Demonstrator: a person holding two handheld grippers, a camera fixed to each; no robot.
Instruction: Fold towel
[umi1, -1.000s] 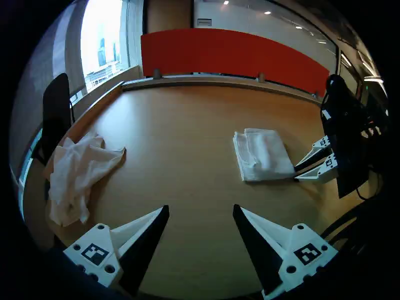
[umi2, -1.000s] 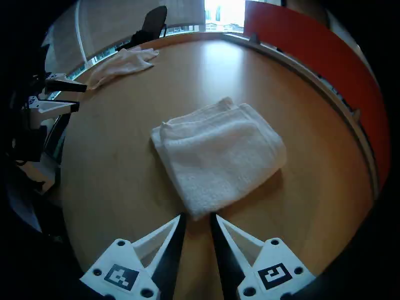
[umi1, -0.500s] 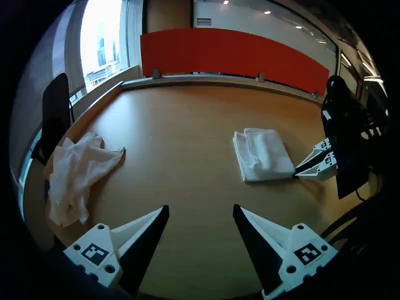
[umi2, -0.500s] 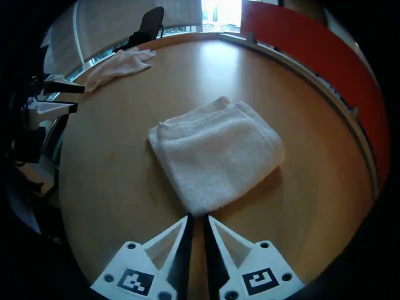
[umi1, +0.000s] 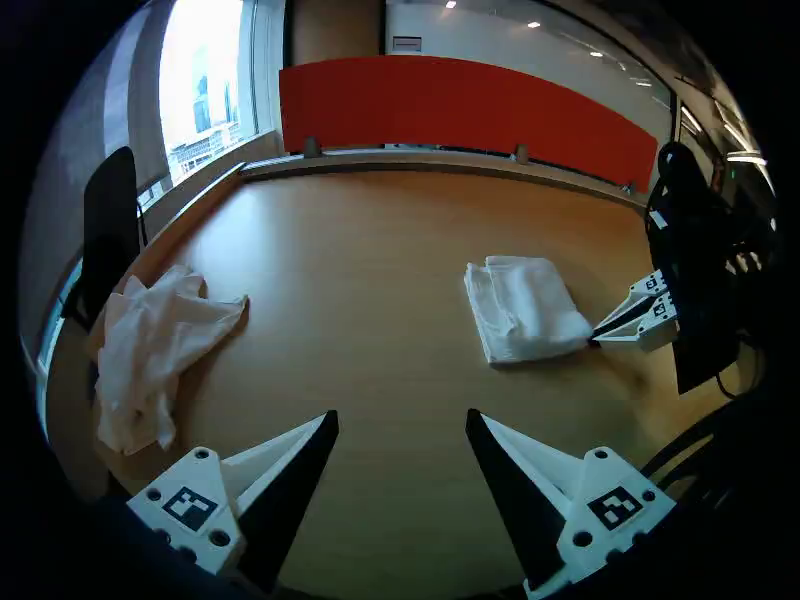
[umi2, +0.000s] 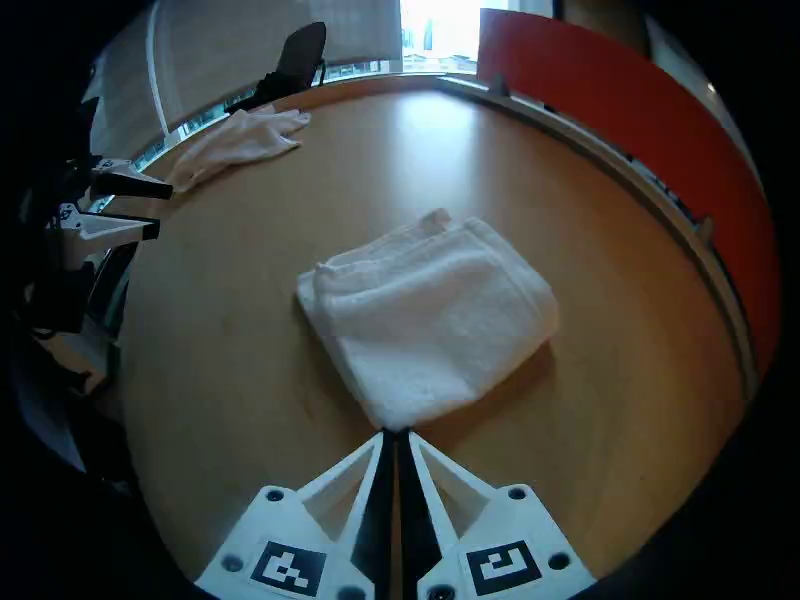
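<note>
**A snagged corner could undo the fold**

The right gripper (umi2: 397, 437), fingers pressed together, sits at the near corner of the folded towel (umi2: 430, 310); whether any cloth is caught cannot be told. A pull could peel the layers open. The left gripper (umi1: 400, 414) hovers spread, well apart. The white towel lies thick and square on the table (umi1: 330, 250)

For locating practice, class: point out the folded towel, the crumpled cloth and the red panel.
folded towel (umi2: 430, 320), right gripper view, middle of top layer.
crumpled cloth (umi1: 150, 345), left gripper view, centre of heap.
red panel (umi1: 460, 105), left gripper view, middle of its face.
</note>
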